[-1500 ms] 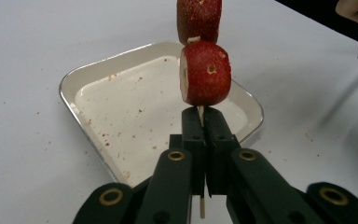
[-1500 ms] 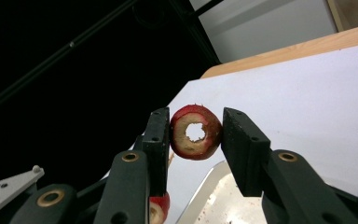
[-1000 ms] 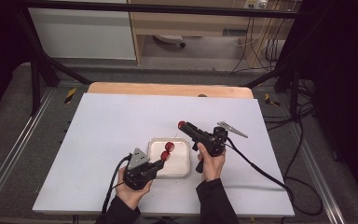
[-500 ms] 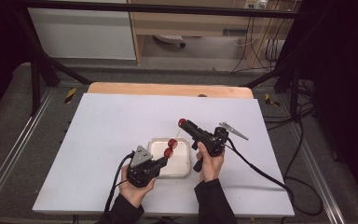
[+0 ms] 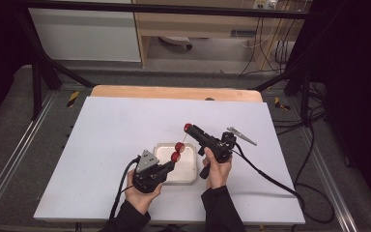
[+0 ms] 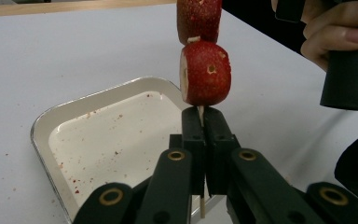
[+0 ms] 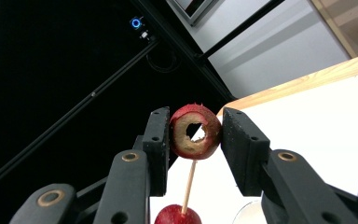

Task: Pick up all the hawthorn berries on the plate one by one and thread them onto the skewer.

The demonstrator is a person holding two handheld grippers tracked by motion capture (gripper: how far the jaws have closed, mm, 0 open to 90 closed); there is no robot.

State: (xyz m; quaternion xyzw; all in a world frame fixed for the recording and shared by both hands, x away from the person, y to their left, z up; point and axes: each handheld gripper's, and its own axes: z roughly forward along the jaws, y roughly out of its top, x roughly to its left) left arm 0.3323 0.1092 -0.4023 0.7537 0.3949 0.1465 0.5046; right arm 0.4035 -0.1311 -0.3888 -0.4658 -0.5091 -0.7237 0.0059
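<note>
Jaws of the left gripper (image 6: 200,135) pinch the skewer (image 6: 199,110) shut, while the right gripper (image 7: 195,135) clamps a cored red fruit ring (image 7: 195,132)

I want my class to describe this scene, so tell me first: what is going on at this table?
A person is threading cored red fruit pieces onto a thin wooden skewer, using a gripper in each hand. The left gripper is shut on the skewer's lower end, above a white tray speckled with red crumbs. Two fruit pieces already sit on the stick. The right gripper holds a third, hollowed fruit piece at the skewer's tip, apparently about to be pushed down it.
</note>
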